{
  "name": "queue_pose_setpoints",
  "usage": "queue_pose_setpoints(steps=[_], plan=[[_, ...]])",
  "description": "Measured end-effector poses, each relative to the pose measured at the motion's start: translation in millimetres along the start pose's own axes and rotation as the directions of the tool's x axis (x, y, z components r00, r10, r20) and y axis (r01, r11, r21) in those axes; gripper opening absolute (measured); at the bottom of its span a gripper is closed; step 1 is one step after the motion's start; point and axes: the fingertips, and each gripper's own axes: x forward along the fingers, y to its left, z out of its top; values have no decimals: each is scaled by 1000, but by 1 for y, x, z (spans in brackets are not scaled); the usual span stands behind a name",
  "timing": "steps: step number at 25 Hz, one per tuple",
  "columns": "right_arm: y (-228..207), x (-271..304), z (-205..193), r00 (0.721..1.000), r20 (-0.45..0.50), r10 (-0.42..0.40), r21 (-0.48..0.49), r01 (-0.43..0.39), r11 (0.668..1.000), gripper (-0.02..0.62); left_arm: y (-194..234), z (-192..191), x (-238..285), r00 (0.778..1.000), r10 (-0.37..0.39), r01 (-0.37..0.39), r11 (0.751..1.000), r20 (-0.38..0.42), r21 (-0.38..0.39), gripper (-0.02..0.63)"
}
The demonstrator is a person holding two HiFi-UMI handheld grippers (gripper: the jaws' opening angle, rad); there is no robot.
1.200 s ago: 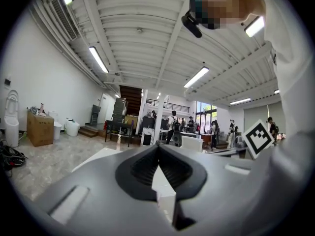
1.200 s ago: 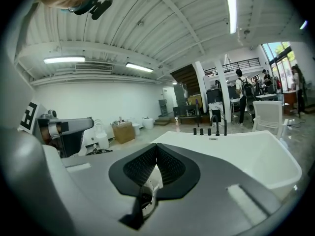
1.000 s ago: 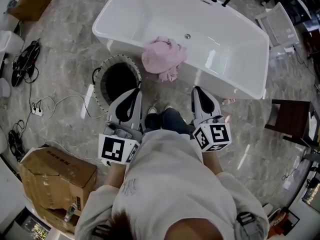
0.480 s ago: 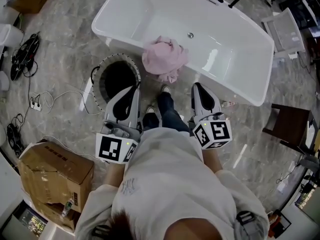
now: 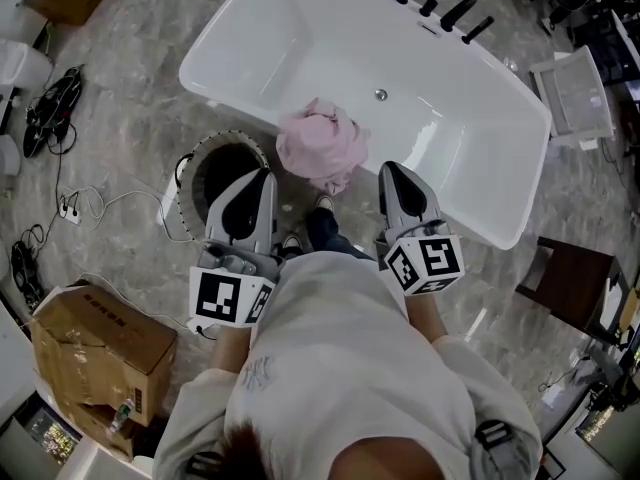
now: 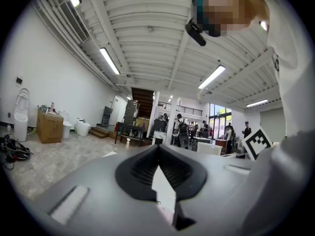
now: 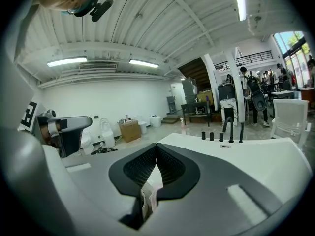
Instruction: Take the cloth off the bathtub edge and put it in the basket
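- Nearest: left gripper (image 5: 262, 180) & right gripper (image 5: 393, 170), both held out in front of the person and pointing at the tub.
- Jaws of each are closed tip to tip w/ nothing in them. Each gripper view shows only bare pads meeting.
- Basket (image 5: 225, 168): round, dark inside, on the floor just beside the tub's near wall. It sits right ahead of the left gripper and left of the cloth. Too dark to tell if anything's in it.
- Cloth (image 5: 322, 146): pink, bunched, draped over the near edge of the bathtub (image 5: 300, 58). It lies ahead of the grippers, between their two lines, touched by neither.
- Step, as I judge it: the approach. No grab has begun and the cloth isn't lifted yet.
- Next move needs one gripper to open, go over a thick fold of the cloth and close on it. Then lift it clear of the rim, carry it left over the basket and let go. Short trip, since the basket is near.
- Counts: 2 grippers, 1 cloth, 1 basket, 1 tub.
- Farther off: black tap fittings (image 5: 428, 6) in a row on the far rim, 5 as I count. Also 2 cardboard boxes (image 5: 100, 338) on the floor at left, one near and one far.
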Motion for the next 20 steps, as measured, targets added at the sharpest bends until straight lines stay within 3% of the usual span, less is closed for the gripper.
queue_pose_setpoints(steps=[9, 20], plan=[[-46, 31, 12, 998, -8, 67, 7, -67, 998, 0, -6, 9, 54, 998, 56, -56, 998, 39, 20, 14], [-66, 36, 6, 997, -29, 74, 47, -73, 996, 0, -12, 9, 73, 998, 60, -61, 998, 20, 29, 14]])
